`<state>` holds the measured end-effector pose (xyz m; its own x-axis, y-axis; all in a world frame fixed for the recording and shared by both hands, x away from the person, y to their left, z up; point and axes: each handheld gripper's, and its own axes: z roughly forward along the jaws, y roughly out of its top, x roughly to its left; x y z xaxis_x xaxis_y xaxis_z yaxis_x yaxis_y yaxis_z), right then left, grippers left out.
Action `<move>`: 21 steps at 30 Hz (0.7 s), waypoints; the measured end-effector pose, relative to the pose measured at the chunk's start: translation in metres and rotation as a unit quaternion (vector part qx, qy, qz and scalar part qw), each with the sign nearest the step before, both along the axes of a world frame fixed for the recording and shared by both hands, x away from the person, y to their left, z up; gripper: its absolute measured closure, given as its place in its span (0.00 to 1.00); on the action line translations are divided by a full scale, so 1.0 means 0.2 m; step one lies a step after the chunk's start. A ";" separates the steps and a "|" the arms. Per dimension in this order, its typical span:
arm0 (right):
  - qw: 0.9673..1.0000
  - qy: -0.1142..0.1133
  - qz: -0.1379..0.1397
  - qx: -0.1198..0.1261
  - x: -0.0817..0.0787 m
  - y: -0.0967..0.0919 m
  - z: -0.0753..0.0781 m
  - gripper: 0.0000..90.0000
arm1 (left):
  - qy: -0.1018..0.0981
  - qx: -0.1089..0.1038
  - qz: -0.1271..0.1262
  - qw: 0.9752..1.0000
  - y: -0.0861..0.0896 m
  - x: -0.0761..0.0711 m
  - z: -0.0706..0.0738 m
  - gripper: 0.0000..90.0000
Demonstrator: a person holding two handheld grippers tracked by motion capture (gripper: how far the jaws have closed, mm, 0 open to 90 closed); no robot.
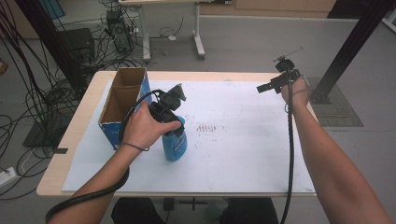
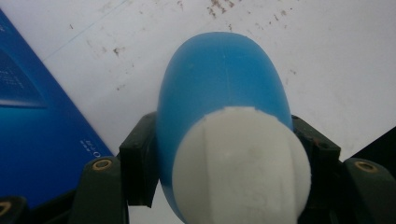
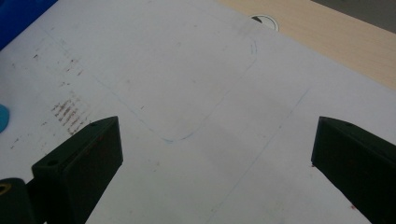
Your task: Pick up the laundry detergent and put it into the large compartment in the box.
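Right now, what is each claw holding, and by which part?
The left claw grips the blue bottle at its upper end, by the white cap. The right claw is open, holding nothing.

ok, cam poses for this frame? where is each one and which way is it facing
High view: above the person's side, facing forward and down on the table; both forearms, left gripper, right gripper.
Left gripper view: on the left gripper, looking down past the blue bottle in its jaws.
Right gripper view: on the right gripper, facing the white sheet.
Shared: the blue box.
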<state>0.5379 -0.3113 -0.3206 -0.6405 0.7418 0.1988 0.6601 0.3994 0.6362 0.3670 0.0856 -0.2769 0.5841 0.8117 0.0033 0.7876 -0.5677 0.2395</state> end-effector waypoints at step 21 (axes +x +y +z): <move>1.000 -0.004 0.000 -0.003 0.00 0.00 0.01 0.02 | -0.001 0.001 -0.002 1.000 0.00 0.00 0.00 0.41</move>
